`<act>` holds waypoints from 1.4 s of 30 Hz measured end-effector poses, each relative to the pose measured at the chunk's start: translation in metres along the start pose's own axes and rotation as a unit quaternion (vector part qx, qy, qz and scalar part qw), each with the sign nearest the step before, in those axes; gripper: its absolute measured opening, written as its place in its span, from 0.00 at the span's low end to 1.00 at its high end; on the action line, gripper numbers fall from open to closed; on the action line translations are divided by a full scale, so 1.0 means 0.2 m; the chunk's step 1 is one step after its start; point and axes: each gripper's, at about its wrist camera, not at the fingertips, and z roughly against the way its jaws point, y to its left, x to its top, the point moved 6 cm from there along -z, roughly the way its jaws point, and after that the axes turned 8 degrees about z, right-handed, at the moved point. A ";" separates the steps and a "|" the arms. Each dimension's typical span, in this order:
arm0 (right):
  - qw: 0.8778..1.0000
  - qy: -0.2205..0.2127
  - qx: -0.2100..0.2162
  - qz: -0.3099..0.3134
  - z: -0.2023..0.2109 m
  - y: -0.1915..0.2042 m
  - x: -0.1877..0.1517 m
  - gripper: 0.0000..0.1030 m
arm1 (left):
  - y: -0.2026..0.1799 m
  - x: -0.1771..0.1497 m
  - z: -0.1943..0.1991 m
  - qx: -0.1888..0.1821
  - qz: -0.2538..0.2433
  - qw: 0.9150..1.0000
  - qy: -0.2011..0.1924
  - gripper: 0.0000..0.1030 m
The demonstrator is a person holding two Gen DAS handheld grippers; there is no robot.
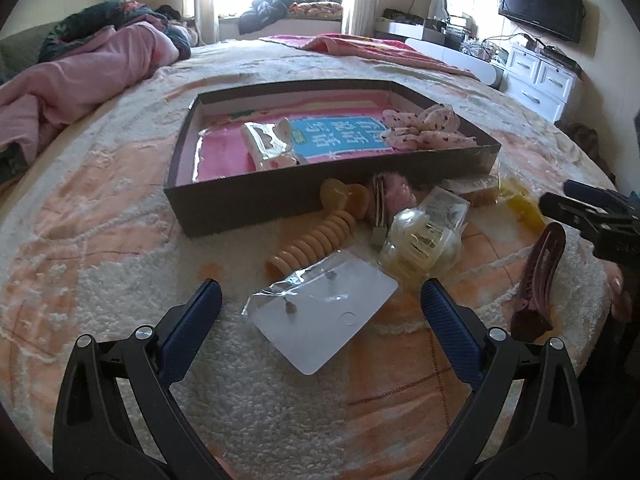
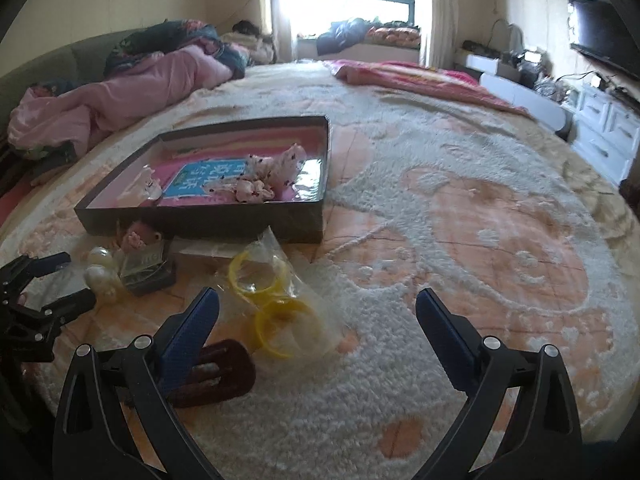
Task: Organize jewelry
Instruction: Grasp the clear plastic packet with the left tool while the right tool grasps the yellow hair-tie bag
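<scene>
A shallow dark box [image 1: 248, 204] [image 2: 224, 220] lies on the bed and holds a pink spotted scrunchie [image 1: 424, 128] [image 2: 264, 184] and a small wrapped packet [image 1: 272, 144]. In front of it lie loose pieces: a white earring card in plastic [image 1: 324, 320], a tan spiral hair tie [image 1: 316, 244], a clear pale clip [image 1: 420, 248], a dark red hair clip [image 1: 538, 280] [image 2: 220, 372] and yellow bangles in a bag [image 2: 276, 300]. My left gripper [image 1: 322, 300] hovers open over the earring card. My right gripper [image 2: 318, 308] is open beside the bangles and holds nothing.
A fluffy peach and white blanket [image 2: 460, 240] covers the bed. Pink bedding [image 1: 80, 76] is heaped at the far left. A white dresser [image 1: 540, 76] and a wall TV [image 1: 540, 4] stand at the right. Open blanket stretches to the box's right.
</scene>
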 end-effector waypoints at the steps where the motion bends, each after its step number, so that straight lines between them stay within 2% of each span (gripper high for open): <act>1: 1.000 0.003 0.002 0.000 -0.01 0.00 0.01 0.92 | 0.00 0.00 0.00 -0.002 -0.001 1.000 0.000 0.85; 2: 1.000 0.011 0.007 0.000 -0.03 0.00 0.01 0.90 | 0.00 0.00 0.00 -0.004 -0.001 1.000 0.001 0.83; 3: 1.000 0.018 0.008 0.002 -0.05 0.00 0.01 0.83 | 0.00 0.01 0.00 -0.008 0.000 1.000 0.001 0.82; 7: 0.999 0.029 0.023 0.012 -0.09 0.03 0.01 0.81 | 0.00 0.02 0.00 -0.021 0.002 1.000 0.004 0.66; 13: 0.997 0.045 0.055 0.020 -0.15 0.09 0.02 0.66 | -0.04 0.00 0.00 -0.025 -0.010 1.000 0.015 0.64; 15: 0.997 0.040 0.062 0.022 -0.15 0.10 0.02 0.53 | -0.05 0.00 0.00 -0.024 -0.014 0.999 0.019 0.64; 20: 0.997 0.028 0.066 0.031 -0.13 0.12 0.02 0.42 | -0.08 -0.02 0.01 -0.016 -0.029 0.999 0.026 0.60; 25: 0.997 0.013 0.071 0.023 -0.09 0.10 0.03 0.17 | -0.09 -0.04 0.03 -0.008 -0.035 0.999 0.024 0.58; 33: 0.998 -0.005 0.056 -0.032 -0.05 -0.04 0.05 0.17 | -0.09 -0.03 0.06 -0.008 -0.032 0.999 0.017 0.56; 42: 0.998 -0.028 0.042 -0.039 0.00 -0.09 0.10 0.17 | -0.08 0.04 0.13 -0.014 -0.016 1.000 -0.005 0.56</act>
